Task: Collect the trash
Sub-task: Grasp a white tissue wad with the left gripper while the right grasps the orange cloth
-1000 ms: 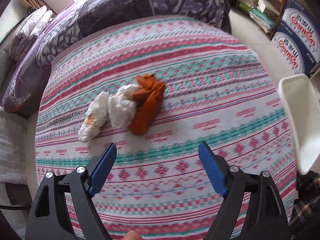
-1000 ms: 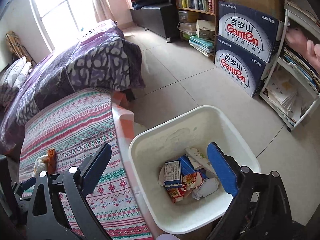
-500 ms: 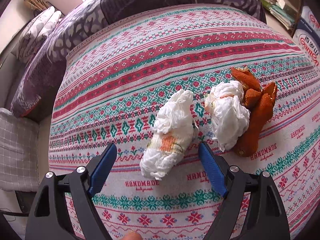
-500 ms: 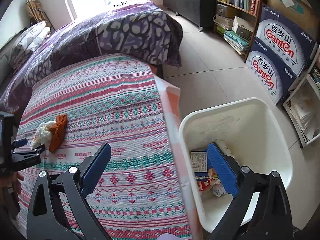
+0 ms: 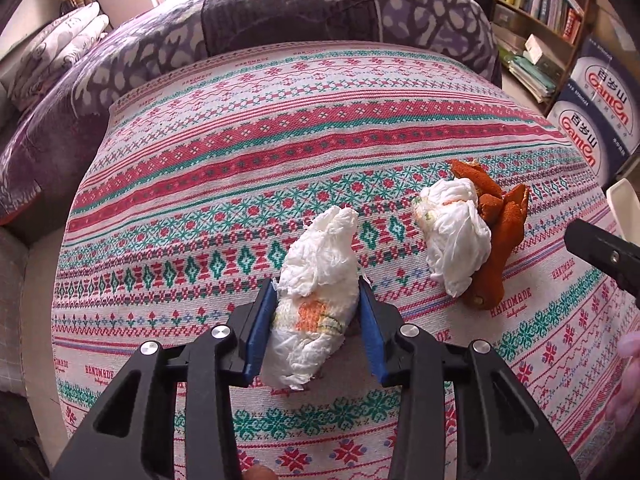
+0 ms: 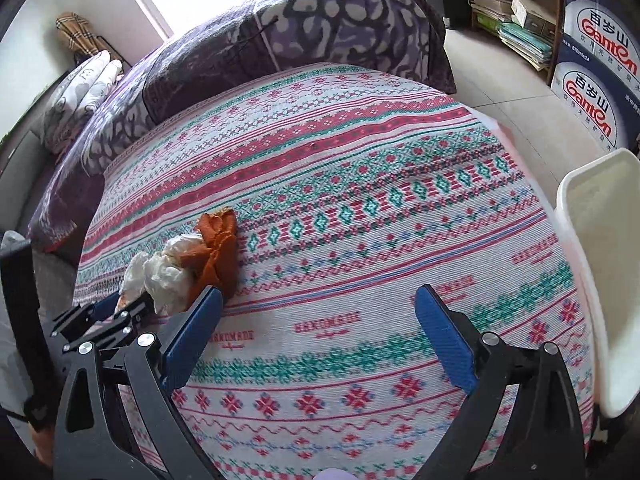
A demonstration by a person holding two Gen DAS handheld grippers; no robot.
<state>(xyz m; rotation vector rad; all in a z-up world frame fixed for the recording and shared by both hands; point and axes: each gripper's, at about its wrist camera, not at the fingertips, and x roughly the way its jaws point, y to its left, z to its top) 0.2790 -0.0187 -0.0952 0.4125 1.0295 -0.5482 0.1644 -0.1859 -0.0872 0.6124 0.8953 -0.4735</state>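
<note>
Two views: left hand-held gripper (image 5: pixel 318 312) just closed, clamping tissue wad (image 5: pixel 316 300); right hand-held gripper (image 6: pixel 318 336) agape; bin (image 6: pixel 600 280) right-view only.

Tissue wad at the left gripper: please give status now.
Left gripper just closed on near tissue wad. Right gripper open, empty. Second wad and orange peel remain on cloth. Nothing blocking.

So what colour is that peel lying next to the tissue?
Orange; the peel shows best in the left wrist view.
</note>
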